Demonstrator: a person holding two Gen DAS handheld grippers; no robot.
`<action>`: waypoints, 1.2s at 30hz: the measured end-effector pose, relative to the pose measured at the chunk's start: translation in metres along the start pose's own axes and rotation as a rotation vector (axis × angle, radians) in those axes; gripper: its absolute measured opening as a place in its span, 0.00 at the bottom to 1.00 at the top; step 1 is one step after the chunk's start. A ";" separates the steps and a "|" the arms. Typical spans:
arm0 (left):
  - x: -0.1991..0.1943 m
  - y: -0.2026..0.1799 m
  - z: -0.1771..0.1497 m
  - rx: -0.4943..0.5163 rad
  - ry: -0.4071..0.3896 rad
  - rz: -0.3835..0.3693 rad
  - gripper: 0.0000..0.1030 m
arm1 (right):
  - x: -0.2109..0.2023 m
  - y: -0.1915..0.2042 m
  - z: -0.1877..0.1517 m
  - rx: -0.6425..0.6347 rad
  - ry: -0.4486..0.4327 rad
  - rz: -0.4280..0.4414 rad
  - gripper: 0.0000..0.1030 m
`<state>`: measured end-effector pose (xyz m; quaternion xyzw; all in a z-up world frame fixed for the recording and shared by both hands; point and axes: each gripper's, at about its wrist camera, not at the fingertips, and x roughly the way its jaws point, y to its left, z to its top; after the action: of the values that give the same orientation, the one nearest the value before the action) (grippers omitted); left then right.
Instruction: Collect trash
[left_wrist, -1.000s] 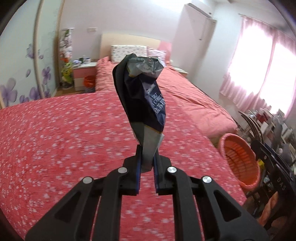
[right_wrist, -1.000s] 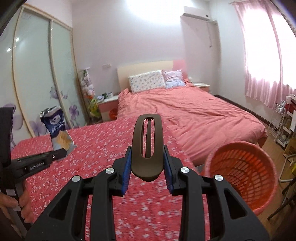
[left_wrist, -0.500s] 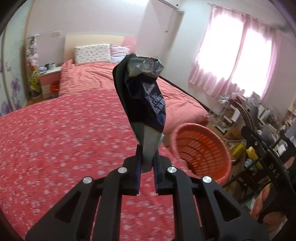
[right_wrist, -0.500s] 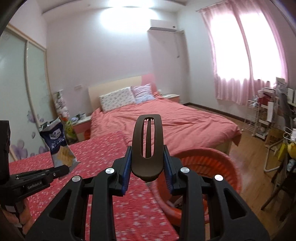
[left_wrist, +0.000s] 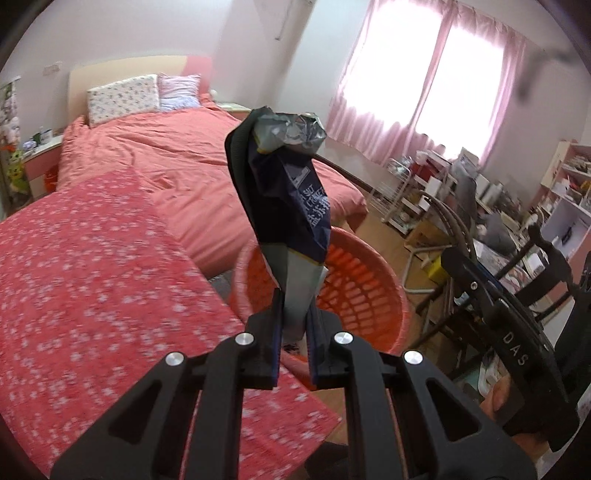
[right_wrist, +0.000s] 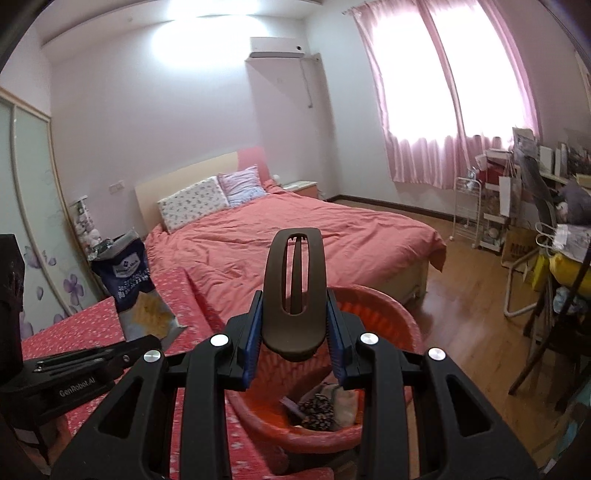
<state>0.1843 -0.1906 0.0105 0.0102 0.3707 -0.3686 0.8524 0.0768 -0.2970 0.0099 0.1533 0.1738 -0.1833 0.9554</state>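
The left gripper (left_wrist: 293, 325) points forward and slightly up, its two black fingers pinched tight on the pale bottom end of a crumpled dark blue snack bag (left_wrist: 291, 195), which stands upright above the fingertips with its silvery torn top bunched at the crown. Right behind and below that bag sits the round orange plastic basket (left_wrist: 362, 280), just off the edge of the table with the red flower-print cloth (left_wrist: 92, 277).

Over on the other side, the right gripper (right_wrist: 293, 332) is level and aimed at the same basket (right_wrist: 380, 306), blue-padded fingers (right_wrist: 249, 347) clamped on the rounded base of a dark brown slotted hair clip (right_wrist: 295, 280) that rises straight up between them. The basket lies directly beneath and beyond the clip, with some crumpled bits already lying in its bottom. In this view the left gripper (right_wrist: 159, 341) shows at the left edge, snack bag (right_wrist: 135, 280) held upright over the red cloth (right_wrist: 74, 332). Farther back, a bed with a coral-pink cover (right_wrist: 314, 236) fills the room's middle.
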 end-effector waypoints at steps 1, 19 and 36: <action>0.007 -0.005 0.000 0.004 0.010 -0.006 0.12 | 0.003 -0.004 0.000 0.010 0.005 -0.003 0.31; 0.099 -0.005 -0.002 -0.037 0.175 0.019 0.36 | 0.045 -0.040 -0.005 0.133 0.100 0.040 0.49; -0.030 0.050 -0.023 -0.067 -0.045 0.254 0.72 | -0.031 -0.006 0.000 -0.020 -0.021 -0.055 0.98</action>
<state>0.1881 -0.1288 0.0009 0.0205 0.3595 -0.2450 0.9002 0.0472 -0.2930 0.0201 0.1370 0.1699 -0.2094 0.9531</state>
